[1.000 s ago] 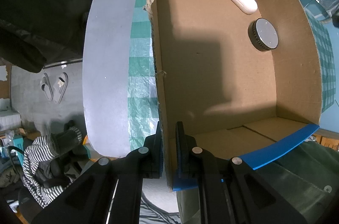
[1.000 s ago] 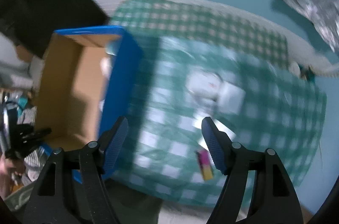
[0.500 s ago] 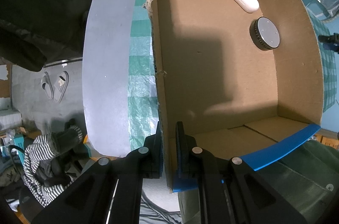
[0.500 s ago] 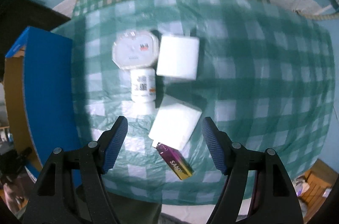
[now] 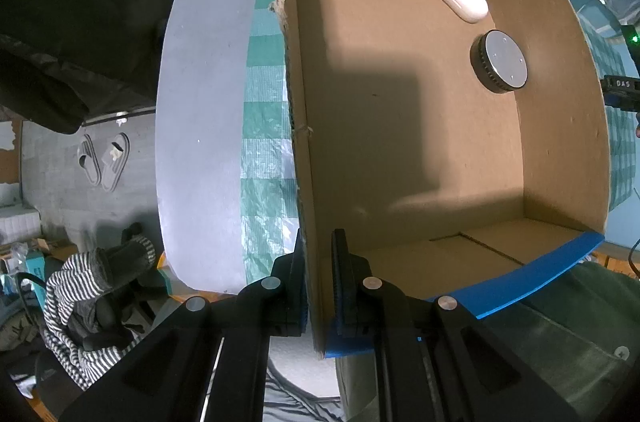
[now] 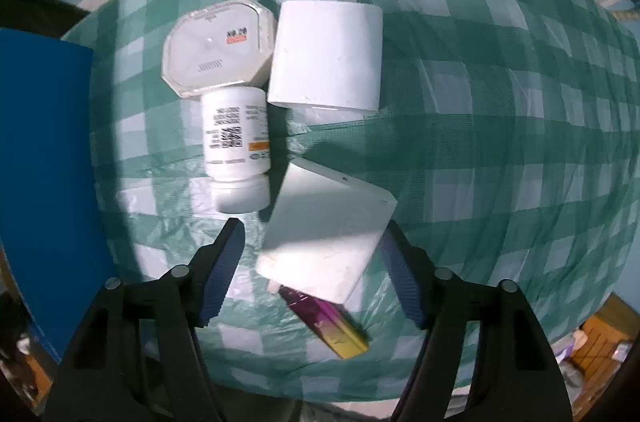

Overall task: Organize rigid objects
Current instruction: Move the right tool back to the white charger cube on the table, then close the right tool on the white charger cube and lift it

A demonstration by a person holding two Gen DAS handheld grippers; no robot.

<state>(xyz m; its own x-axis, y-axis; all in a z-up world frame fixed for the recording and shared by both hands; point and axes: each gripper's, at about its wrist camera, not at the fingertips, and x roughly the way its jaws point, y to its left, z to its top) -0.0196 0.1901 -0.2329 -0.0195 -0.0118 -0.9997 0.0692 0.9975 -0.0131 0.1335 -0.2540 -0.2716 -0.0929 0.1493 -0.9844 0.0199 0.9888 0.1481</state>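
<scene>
Pick-up step. Left gripper (image 5: 318, 286) pinches the brown cardboard box's wall (image 5: 308, 182). Right gripper (image 6: 312, 266), jaws closing, straddles the flat white rectangular block (image 6: 326, 238), at five o'clock from the white plastic bottle (image 6: 236, 150). Next: grip squarely, lift, carry boxward.

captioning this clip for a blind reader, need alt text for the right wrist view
The right gripper points down, jaws closing around a flat white box on a green checked tablecloth. Beyond it lie a white pill bottle, an octagonal white container and a white block.
</scene>
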